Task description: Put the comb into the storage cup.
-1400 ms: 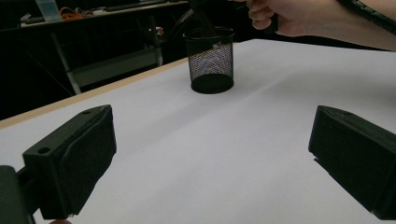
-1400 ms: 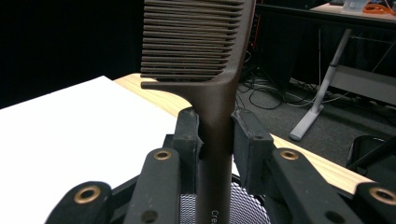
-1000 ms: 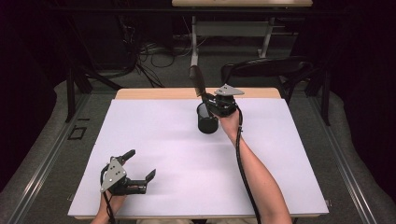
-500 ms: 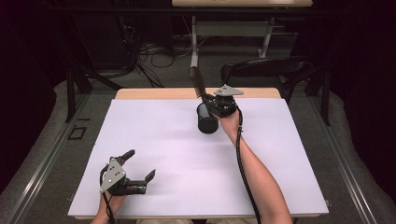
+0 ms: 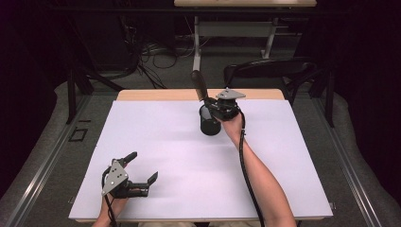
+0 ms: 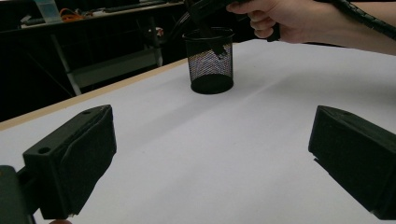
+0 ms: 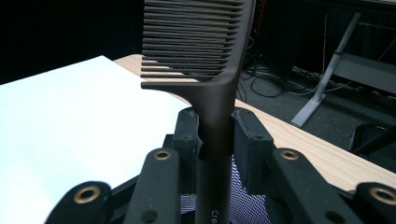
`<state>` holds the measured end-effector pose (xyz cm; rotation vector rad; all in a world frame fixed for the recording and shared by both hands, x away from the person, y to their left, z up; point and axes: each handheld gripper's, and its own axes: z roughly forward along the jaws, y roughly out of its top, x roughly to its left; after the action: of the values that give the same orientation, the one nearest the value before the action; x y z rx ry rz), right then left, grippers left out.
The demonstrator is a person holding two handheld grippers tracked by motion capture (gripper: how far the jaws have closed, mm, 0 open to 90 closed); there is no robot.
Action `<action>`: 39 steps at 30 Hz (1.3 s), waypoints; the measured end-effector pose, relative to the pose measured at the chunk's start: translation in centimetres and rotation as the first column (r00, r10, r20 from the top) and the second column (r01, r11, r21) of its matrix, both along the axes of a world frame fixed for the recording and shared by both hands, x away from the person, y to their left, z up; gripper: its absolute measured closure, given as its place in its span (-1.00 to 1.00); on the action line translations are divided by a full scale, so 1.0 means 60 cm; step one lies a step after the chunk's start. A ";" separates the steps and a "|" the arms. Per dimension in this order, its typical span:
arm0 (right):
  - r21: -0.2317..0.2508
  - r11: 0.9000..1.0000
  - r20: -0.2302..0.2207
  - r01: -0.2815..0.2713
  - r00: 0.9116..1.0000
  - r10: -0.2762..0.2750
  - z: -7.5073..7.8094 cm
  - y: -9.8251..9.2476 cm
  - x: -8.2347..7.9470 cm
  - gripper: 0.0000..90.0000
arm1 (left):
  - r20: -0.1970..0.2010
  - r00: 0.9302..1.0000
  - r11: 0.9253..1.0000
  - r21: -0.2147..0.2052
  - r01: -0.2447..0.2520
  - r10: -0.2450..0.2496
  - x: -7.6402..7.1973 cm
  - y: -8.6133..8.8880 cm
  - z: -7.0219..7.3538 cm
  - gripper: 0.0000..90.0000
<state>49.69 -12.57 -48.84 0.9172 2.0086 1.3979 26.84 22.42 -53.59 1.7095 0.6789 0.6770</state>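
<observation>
A black mesh cup (image 5: 209,123) (image 6: 209,60) stands on the far middle of the white table top (image 5: 189,156). My right gripper (image 5: 211,106) (image 7: 215,135) hovers at the cup's rim, shut on the handle of a dark brown comb (image 5: 199,85) (image 7: 205,56). The comb's toothed end sticks up and away, and its handle end reaches down into the cup. My left gripper (image 5: 143,166) (image 6: 210,154) rests near the front left of the table, open, with nothing between its pads.
A dark chair (image 5: 269,71) stands behind the table's far edge, and a desk frame (image 5: 236,30) with loose cables is farther back. The wooden table rim (image 5: 156,95) shows along the far side.
</observation>
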 end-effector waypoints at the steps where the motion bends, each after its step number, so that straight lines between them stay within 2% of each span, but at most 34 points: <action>1: 0.000 1.000 0.000 0.001 1.000 -0.001 0.000 0.000 0.000 0.61 | -0.001 1.000 1.000 -0.002 0.000 0.000 0.001 0.000 0.000 -0.98; 24: -0.010 1.000 -0.025 -0.005 1.000 0.005 -0.005 -0.001 0.002 0.61 | 0.000 1.000 1.000 0.003 -0.002 0.002 0.000 0.002 0.000 -0.98; 30: -0.032 0.999 -0.041 -0.006 0.999 0.005 -0.006 -0.003 0.002 0.61 | -0.003 1.000 1.000 -0.002 -0.008 0.008 0.001 0.001 -0.001 -0.97; 39: -0.030 1.000 -0.053 -0.005 0.999 0.004 -0.016 -0.003 0.002 0.61 | -0.003 1.000 1.000 0.001 -0.005 0.005 0.001 0.002 -0.001 -0.97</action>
<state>49.80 -12.74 -49.78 0.9463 2.0665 1.3547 26.88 22.52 -53.63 1.7104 0.6848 0.6784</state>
